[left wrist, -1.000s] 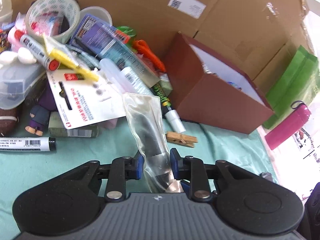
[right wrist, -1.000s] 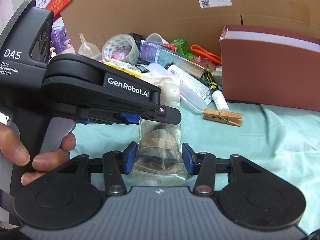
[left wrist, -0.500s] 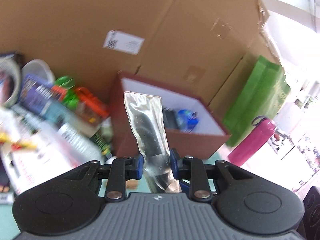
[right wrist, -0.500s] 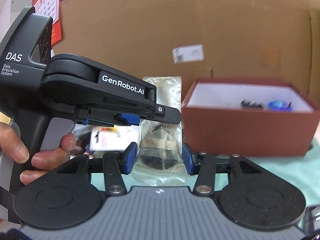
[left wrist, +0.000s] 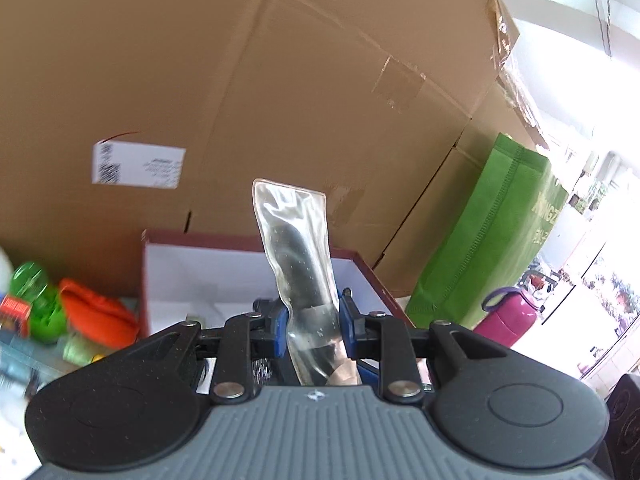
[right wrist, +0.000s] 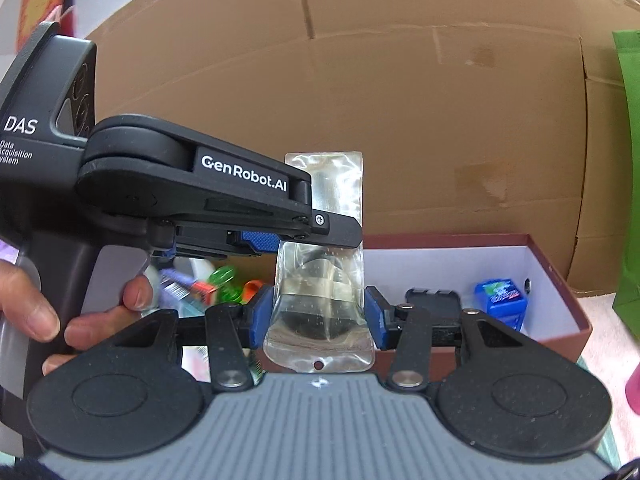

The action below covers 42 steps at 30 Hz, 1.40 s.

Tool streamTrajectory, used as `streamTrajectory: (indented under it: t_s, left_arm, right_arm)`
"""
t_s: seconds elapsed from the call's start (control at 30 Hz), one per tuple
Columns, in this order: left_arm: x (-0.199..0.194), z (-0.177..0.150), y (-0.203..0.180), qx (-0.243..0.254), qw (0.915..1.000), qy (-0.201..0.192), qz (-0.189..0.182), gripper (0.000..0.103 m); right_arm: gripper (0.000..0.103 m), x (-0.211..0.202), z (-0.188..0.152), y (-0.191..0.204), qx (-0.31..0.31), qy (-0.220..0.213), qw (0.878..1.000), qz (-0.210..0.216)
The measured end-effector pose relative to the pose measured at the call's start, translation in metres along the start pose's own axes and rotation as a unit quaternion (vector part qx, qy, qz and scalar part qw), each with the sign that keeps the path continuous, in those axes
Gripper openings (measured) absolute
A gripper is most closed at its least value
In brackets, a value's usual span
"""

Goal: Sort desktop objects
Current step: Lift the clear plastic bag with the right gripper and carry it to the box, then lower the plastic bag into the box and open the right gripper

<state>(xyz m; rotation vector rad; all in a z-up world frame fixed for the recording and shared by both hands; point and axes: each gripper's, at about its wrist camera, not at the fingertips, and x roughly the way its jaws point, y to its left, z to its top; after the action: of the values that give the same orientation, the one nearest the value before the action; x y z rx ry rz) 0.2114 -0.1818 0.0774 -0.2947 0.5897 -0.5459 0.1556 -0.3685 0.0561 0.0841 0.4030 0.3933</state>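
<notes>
Both hand-held grippers (left wrist: 312, 322) (right wrist: 319, 312) pinch one clear pouch (right wrist: 320, 300) before a maroon box (right wrist: 560, 288) holding a blue pack (right wrist: 500, 298).

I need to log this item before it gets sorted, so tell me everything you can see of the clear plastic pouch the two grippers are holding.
The clear plastic pouch is a soft, glossy, see-through sleeve with rounded corners and a small punched hole at one end. Something dark sits inside; what it is I cannot tell. The pouch stands roughly upright in the air in front of the open red box. The right gripper pinches its lower part, the left gripper clamps it higher up from the side.
</notes>
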Motion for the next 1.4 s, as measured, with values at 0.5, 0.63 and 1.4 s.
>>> streamTrajectory:
  t_s: [0.5, 0.63, 1.4]
  left_arm:
    - [0.097, 0.011, 0.052, -0.018, 0.995, 0.092, 0.034, 0.027]
    - [0.112, 0.004, 0.061, -0.024, 0.9916, 0.12, 0.041, 0.027]
    - [0.109, -0.003, 0.045, 0.024, 0.9925, 0.12, 0.01, 0.085]
  right_arm:
    - [0.048, 0.103, -0.008, -0.047, 0.038, 0.107, 0.994, 0.007]
    - [0.048, 0.118, -0.015, -0.055, 0.056, 0.141, 0.988, 0.009]
    - [0.064, 0.118, -0.016, -0.052, 0.007, 0.147, 0.988, -0.041]
